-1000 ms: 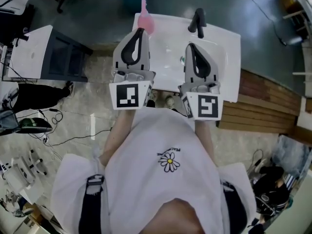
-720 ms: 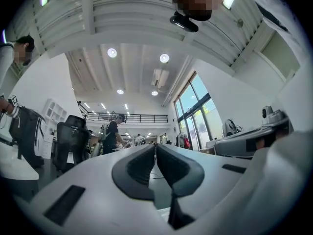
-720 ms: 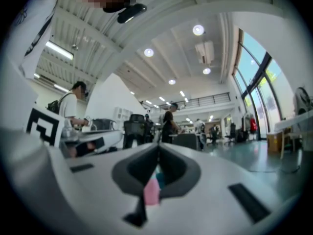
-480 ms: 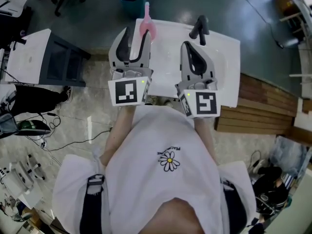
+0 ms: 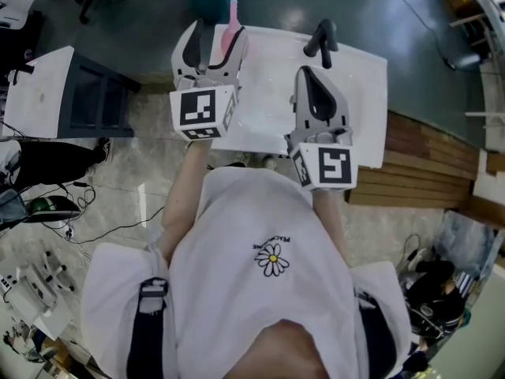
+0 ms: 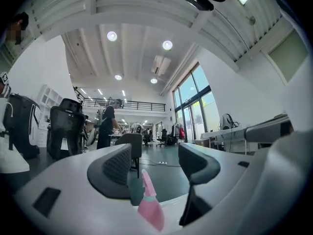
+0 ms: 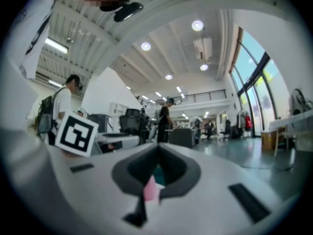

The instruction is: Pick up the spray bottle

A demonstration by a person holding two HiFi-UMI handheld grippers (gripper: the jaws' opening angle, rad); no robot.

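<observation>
My left gripper (image 5: 215, 36) reaches farther forward than my right gripper (image 5: 317, 81), both arms stretched out ahead. My left jaws have just been opening and stand wide apart, the spray bottle (image 6: 149, 207) low in their gap, untouched. My right jaws are pressed together on nothing.

**Three Camera Placements**

The head view looks steeply down past the person's shirt (image 5: 272, 259) onto the white table (image 5: 272, 93). Each gripper view sits close behind its own fingers (image 6: 117, 168), facing level and forward. All three share the pink spray bottle (image 5: 233, 24).
</observation>
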